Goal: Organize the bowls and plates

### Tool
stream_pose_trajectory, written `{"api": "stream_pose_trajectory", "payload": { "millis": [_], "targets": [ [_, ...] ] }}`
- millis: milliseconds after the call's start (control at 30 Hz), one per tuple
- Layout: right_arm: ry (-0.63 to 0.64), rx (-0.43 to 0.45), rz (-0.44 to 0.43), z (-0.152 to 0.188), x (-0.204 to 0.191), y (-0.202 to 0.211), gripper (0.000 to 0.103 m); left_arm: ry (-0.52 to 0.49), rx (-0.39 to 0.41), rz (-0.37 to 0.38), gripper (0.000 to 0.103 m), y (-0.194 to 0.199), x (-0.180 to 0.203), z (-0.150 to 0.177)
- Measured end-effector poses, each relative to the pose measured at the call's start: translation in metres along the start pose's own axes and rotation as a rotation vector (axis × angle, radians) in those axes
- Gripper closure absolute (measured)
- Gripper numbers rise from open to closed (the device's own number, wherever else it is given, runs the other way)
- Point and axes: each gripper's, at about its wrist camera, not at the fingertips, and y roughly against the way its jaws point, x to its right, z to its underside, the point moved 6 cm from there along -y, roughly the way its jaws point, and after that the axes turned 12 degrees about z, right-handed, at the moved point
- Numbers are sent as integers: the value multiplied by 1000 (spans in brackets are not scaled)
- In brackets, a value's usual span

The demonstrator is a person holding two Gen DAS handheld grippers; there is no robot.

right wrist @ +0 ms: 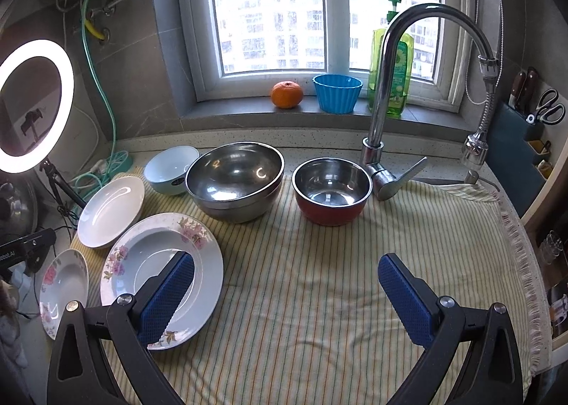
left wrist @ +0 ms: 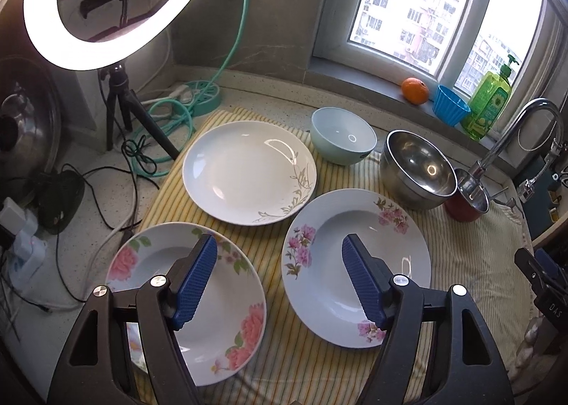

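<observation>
Three plates lie on a striped cloth [left wrist: 458, 245]: a white plate with a grey leaf pattern [left wrist: 248, 172], a plate with large pink flowers [left wrist: 213, 298] at the near left, and a plate with small purple flowers [left wrist: 355, 266]. Behind them stand a pale blue bowl [left wrist: 342, 135], a large steel bowl [left wrist: 417, 170] and a red steel-lined bowl [right wrist: 332, 190]. My left gripper [left wrist: 280, 252] is open and empty, above the gap between the two flowered plates. My right gripper [right wrist: 287, 270] is open and empty over bare cloth, right of the purple-flower plate [right wrist: 159, 277].
A ring light on a tripod [left wrist: 117, 0] and tangled cables [left wrist: 142, 156] stand at the left. A faucet [right wrist: 390, 85] rises at the back right. An orange [right wrist: 287, 94], a blue cup [right wrist: 337, 92] and a green soap bottle [right wrist: 390, 67] sit on the windowsill.
</observation>
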Motion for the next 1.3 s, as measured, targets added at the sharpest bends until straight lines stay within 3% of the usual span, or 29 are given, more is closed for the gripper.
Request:
{"api": "stream_pose_trajectory", "payload": {
  "millis": [100,300,433,567,667,800,933,1067,1300],
  "targets": [
    [-24,-46,-61,5,-5,-13,0,18,-41,22,34,-10,-2,4],
    [21,-60,-65,9,-17,-29,0,7,-119,42,44,-34,-1,9],
    [-15,-131,-101,12,-21,-52,2,20,-177,68,53,-52,-5,8],
    [-9,-208,-145,19,-28,-76,33,22,-228,97,61,-66,-7,7],
    [-6,-239,-167,23,-33,-88,37,41,-275,116,65,-78,-9,9],
    [-24,-303,-226,28,-39,-101,52,60,-290,113,65,-87,-12,6],
    [-15,-330,-242,32,-43,-108,57,74,-303,120,67,-96,-11,3],
    [-39,-380,-278,37,-47,-118,64,75,-329,121,75,-103,-9,6],
    [-46,-435,-331,42,-59,-126,70,81,-353,119,76,-107,-11,8]
  ]
}}
